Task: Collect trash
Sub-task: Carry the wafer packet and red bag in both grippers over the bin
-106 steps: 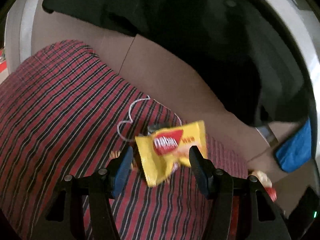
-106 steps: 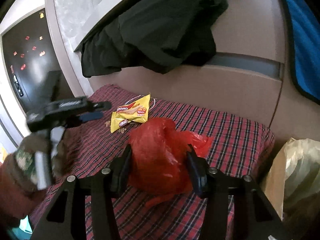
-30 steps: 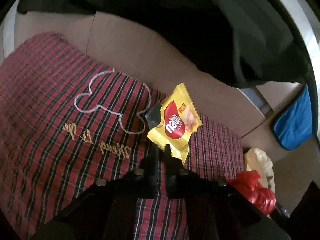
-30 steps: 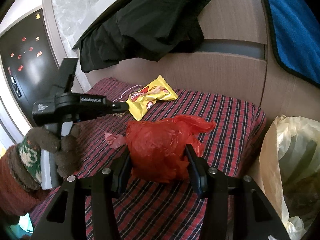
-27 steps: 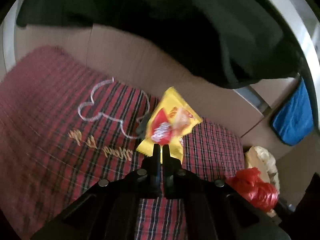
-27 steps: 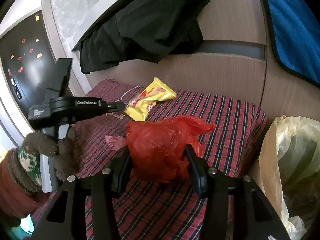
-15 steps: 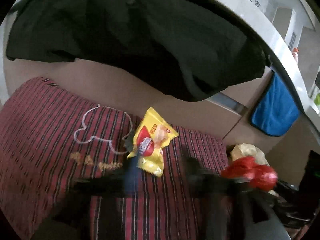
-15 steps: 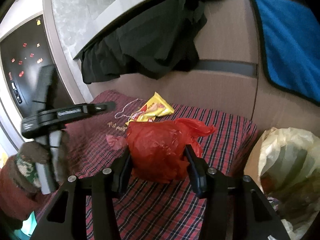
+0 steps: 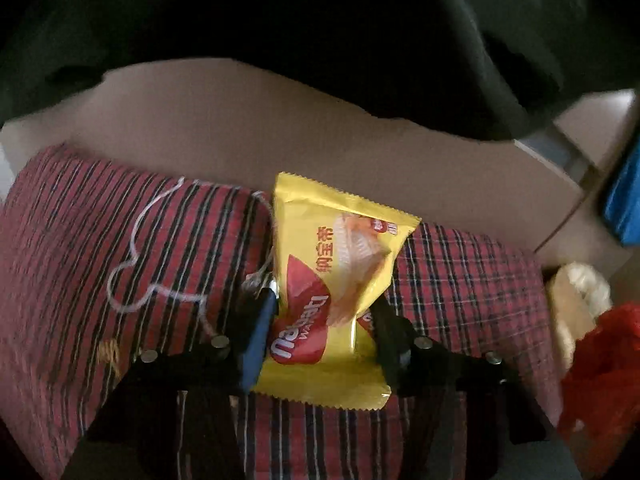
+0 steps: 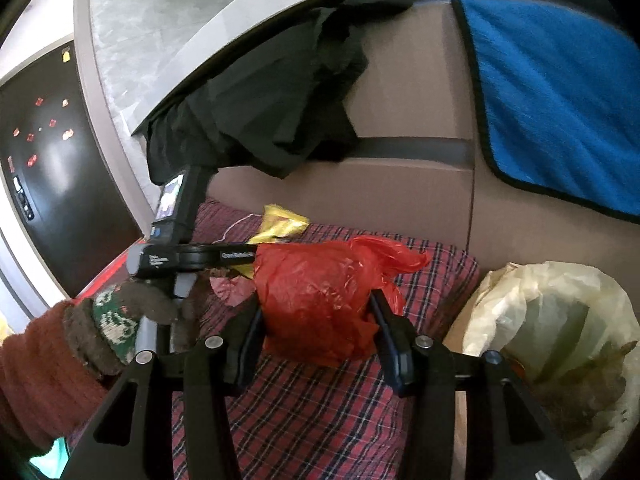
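Observation:
A yellow snack wrapper [image 9: 332, 276] with a red logo sits between the fingers of my left gripper [image 9: 324, 312], held above the red plaid cushion [image 9: 120, 240]; the jaws press its sides. The wrapper also shows in the right wrist view [image 10: 282, 222]. My right gripper [image 10: 316, 320] is shut on a crumpled red plastic bag [image 10: 320, 300] and holds it above the cushion. A bin lined with a pale plastic bag [image 10: 560, 320] stands to the right, with trash inside.
A black garment [image 10: 264, 108] hangs over the counter edge behind the cushion. A blue towel [image 10: 560, 92] hangs at the right. Brown cabinet fronts [image 10: 400, 184] back the cushion. A small pink scrap [image 10: 230, 286] lies on the cushion.
My left gripper opened, then closed again around the yellow wrapper's sides. My right gripper has kept hold of the red bag and shifted right, bringing the lined bin more into view.

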The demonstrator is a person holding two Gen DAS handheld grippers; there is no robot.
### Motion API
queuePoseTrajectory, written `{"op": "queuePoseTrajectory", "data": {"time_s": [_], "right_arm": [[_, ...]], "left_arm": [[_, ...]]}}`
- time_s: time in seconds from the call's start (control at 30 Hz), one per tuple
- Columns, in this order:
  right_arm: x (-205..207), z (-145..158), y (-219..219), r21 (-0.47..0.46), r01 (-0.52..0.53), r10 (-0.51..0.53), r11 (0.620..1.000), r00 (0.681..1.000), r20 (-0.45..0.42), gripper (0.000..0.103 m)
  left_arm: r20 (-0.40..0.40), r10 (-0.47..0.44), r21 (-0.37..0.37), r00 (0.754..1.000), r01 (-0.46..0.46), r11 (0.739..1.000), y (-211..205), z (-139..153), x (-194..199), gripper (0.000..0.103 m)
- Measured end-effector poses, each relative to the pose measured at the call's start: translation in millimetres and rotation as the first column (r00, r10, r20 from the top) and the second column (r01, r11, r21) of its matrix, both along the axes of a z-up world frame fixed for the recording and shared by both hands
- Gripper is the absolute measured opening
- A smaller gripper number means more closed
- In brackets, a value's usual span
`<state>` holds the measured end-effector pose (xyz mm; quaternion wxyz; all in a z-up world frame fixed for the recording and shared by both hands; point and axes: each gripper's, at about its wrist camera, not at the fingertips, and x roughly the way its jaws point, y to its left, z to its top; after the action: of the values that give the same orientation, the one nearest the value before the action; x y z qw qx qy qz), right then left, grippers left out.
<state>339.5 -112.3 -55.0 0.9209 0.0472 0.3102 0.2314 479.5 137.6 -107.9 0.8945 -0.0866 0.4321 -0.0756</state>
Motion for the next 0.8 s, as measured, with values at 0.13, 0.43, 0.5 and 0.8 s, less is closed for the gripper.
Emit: {"op": "queuePoseTrajectory", "data": {"time_s": [0.13,0.43,0.5,0.8], "right_arm": [[1,1,-1,0.012,0.004,-0.004,1.000,1.000,-0.005,0.046],[-17,35,0,0.021,-0.011,0.009,1.000,0.996,0.086,0.046],[-25,49,-6,0.021,-0.003,0.000,1.000,0.992,0.123,0.046],[-63,104,-76,0.004,0.114,-0.111,0.994,0.961,0.254,0.046]], "left_arm": [[0.076,0.013,0.001,0.997,-0.013,1.000,5,20,-28,0.032],[0.305,0.055,0.020,0.951,-0.065,0.998,-16,108,-132,0.031],[0.353,0.042,0.046,0.935,-0.063,0.997,-30,124,-151,0.031],[0.473,-0.030,0.057,0.881,0.004,0.998,-116,159,-196,0.031]]}}
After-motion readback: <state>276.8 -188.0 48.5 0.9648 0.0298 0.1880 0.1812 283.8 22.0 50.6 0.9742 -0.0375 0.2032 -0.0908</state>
